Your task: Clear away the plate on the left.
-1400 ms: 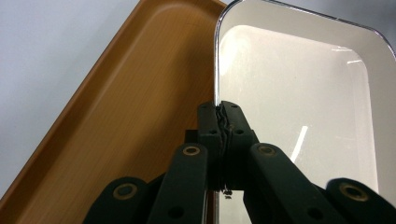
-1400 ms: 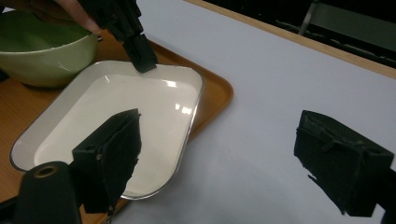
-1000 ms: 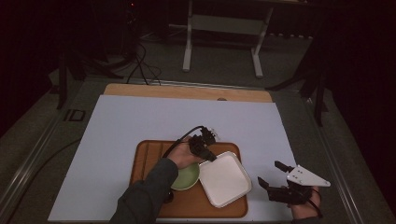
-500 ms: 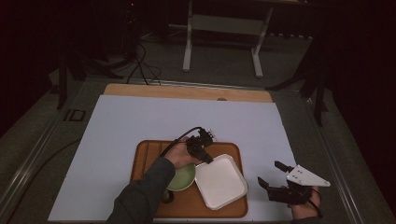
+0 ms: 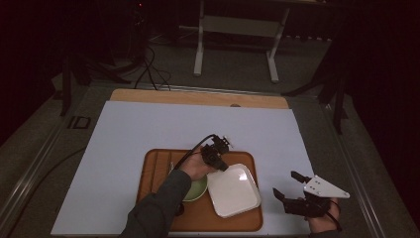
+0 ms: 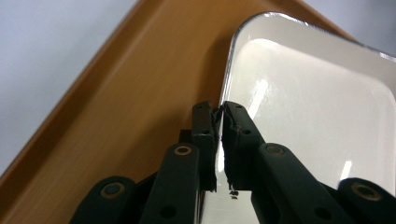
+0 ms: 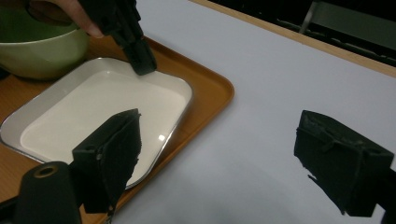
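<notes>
Plate [image 5: 234,191], white and square, lies on the wooden tray [image 5: 153,166] at lower centre of the high view, touching the green bowl [image 5: 196,190]. Your left gripper [image 6: 218,112] has just been opening; its fingers stand narrow astride the rim, no longer pinching. Drag away now and that rim could catch, shoving the plate. Your right gripper [image 5: 287,186] waits wide, empty.

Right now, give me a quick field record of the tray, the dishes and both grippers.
tray: wooden tray on the white table cover
plate: white square plate on the tray's right part
bowl: green bowl left of the plate, partly under the hand
left gripper: at the plate's rim, jaws just been opening, rim in the narrow gap
right gripper: open, off the tray to its right, holding nothing
</notes>
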Tool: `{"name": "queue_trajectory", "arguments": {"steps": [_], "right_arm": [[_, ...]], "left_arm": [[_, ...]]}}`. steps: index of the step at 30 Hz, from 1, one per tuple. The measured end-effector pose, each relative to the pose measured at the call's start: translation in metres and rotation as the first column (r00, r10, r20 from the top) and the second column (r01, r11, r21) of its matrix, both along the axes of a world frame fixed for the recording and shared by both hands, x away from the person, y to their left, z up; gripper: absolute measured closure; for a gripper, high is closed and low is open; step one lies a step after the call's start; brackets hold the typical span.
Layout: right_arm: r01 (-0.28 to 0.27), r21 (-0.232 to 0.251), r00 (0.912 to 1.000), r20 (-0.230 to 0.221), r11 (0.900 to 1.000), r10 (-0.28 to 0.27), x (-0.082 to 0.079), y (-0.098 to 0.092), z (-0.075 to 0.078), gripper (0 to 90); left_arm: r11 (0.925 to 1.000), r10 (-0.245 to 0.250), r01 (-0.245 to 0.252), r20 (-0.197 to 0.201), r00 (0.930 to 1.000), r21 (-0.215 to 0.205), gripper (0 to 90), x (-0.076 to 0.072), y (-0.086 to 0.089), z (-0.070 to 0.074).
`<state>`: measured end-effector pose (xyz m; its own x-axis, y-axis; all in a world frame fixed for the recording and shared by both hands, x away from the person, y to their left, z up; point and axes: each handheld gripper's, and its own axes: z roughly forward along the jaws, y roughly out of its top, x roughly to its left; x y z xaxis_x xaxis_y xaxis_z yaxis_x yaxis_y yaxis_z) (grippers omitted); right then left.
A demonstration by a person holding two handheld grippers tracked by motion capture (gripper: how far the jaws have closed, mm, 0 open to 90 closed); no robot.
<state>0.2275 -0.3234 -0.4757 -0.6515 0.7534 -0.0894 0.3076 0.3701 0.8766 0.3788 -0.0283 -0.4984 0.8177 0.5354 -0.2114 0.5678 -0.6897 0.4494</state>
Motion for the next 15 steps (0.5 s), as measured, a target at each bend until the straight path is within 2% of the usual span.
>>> {"name": "queue_trajectory", "arguments": {"steps": [4,7,10,13,15], "right_arm": [[-0.002,0.000,1.0000,0.000,1.000,0.002,0.000,0.000,0.000,14.6],[-0.002,0.001,1.0000,0.001,1.000,0.002,0.000,0.000,0.000,14.6],[0.001,0.002,1.0000,0.001,1.000,-0.001,0.000,-0.001,0.000,14.6],[0.002,0.002,1.0000,0.001,1.000,-0.002,0.000,-0.001,0.000,14.6],[0.001,0.003,1.0000,0.002,1.000,-0.001,-0.001,-0.001,0.000,14.6]], "left_arm": [[0.9971,0.056,-0.056,-0.010,0.9984,-0.052,85.5,0.002,-0.002,0.003],[0.9964,0.061,-0.060,0.008,0.9981,-0.060,85.0,0.000,-0.004,0.006],[0.9934,0.074,-0.071,0.026,0.9969,-0.090,79.8,-0.001,0.000,0.011],[0.9902,0.076,-0.070,0.049,0.9959,-0.121,78.5,-0.003,0.006,0.019],[0.9868,0.079,-0.069,0.069,0.9944,-0.146,73.1,-0.006,0.011,0.027]]}}
